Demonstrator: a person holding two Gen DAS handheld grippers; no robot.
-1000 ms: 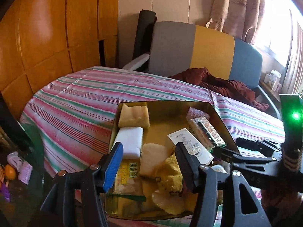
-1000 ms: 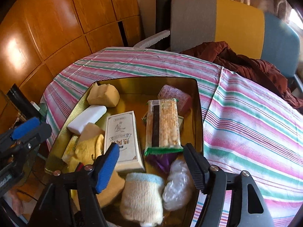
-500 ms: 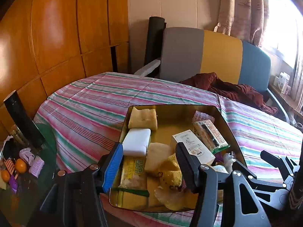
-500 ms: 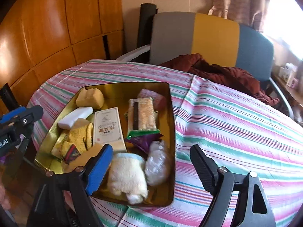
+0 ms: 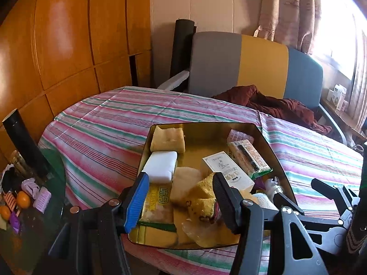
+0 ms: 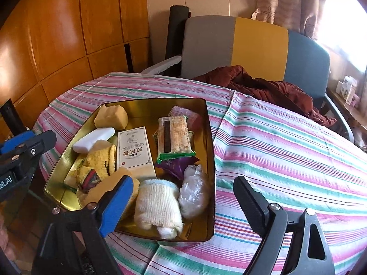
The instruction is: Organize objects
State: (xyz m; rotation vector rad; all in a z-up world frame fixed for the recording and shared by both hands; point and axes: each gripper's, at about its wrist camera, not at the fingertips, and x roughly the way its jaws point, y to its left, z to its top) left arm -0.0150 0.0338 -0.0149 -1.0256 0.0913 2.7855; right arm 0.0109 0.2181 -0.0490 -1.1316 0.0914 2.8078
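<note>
A gold tin tray (image 6: 209,137) (image 5: 266,137) sits on the striped tablecloth, packed with things: a white soap bar (image 6: 93,137) (image 5: 160,166), a yellow sponge (image 6: 112,116) (image 5: 168,138), a white carton (image 6: 134,152) (image 5: 228,170), a cracker pack (image 6: 175,135) (image 5: 248,157), a yellow sock (image 6: 98,163), a rolled cream cloth (image 6: 158,206) and a clear bag (image 6: 195,191). My left gripper (image 5: 181,202) is open and empty above the tray's near left end. My right gripper (image 6: 183,204) is open and empty over the tray's near right corner.
The round table (image 6: 286,142) has a pink and green striped cloth. A grey, yellow and blue sofa (image 6: 257,45) with a maroon garment (image 6: 263,87) stands behind it. A low glass side table (image 5: 29,197) with a dark bottle (image 5: 20,142) and small items is at the left. Wood panelling (image 5: 68,45) lines the wall.
Both grippers have pulled back and up from the tray, so more of the table and room shows. Both stay open and empty. The things in the tray have not moved.
</note>
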